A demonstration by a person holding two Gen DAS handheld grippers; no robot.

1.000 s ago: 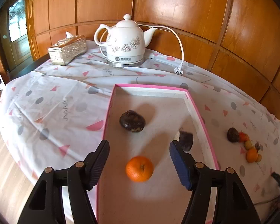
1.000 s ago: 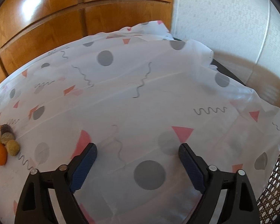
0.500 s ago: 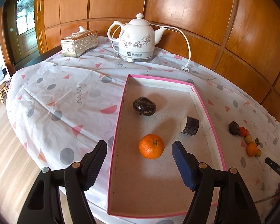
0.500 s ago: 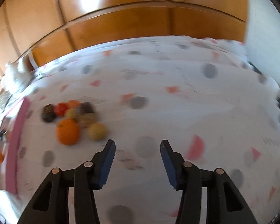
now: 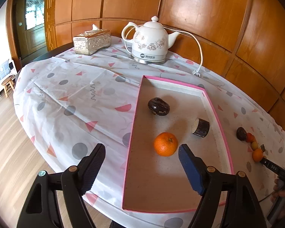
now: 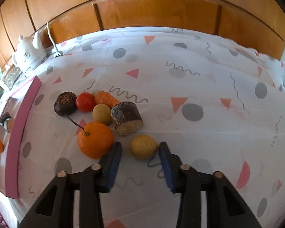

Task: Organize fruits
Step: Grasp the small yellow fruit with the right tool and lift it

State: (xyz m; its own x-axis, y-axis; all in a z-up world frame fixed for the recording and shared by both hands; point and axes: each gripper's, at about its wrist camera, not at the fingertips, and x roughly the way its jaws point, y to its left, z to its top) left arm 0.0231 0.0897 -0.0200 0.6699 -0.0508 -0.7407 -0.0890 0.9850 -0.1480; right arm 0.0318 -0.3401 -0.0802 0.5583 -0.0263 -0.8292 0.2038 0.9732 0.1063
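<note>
A: Closing in lower centre of the right wrist view, the right gripper [image 6: 140,151] has a yellowish round fruit [image 6: 143,146] between its fingers [image 6: 115,156]. Gap now narrow, but pads not pressing on it, slight space either side.

B: Rest of the pile?

A: Just left of that fruit, a big orange with a stem [image 6: 95,139], touching the left finger's tip. Above it a small yellow fruit [image 6: 102,114], a dark cut log-like piece [image 6: 127,118], a red tomato-like fruit [image 6: 85,102], a carrot-like orange piece [image 6: 106,98] and a dark brown round fruit [image 6: 65,103]. All bunched on the patterned cloth [image 6: 180,95] over the desk.

B: Left side?

A: Left gripper [image 5: 141,160] at bottom of the left wrist view, fingers wide and opening, nothing between them. It hangs over the near-left rim of the pink-edged tray [image 5: 132,133].

B: In the tray?

A: An orange [image 5: 165,143] mid-frame, just left of the right finger's tip. A dark brown fruit [image 5: 158,106] above it, a dark cut piece [image 5: 201,127] to the right near the tray's right wall. All apart from each other.

B: Background?

A: White kettle [image 5: 151,41] top centre, corded; tissue box [image 5: 92,40] to its left. Wood panel wall behind.
</note>
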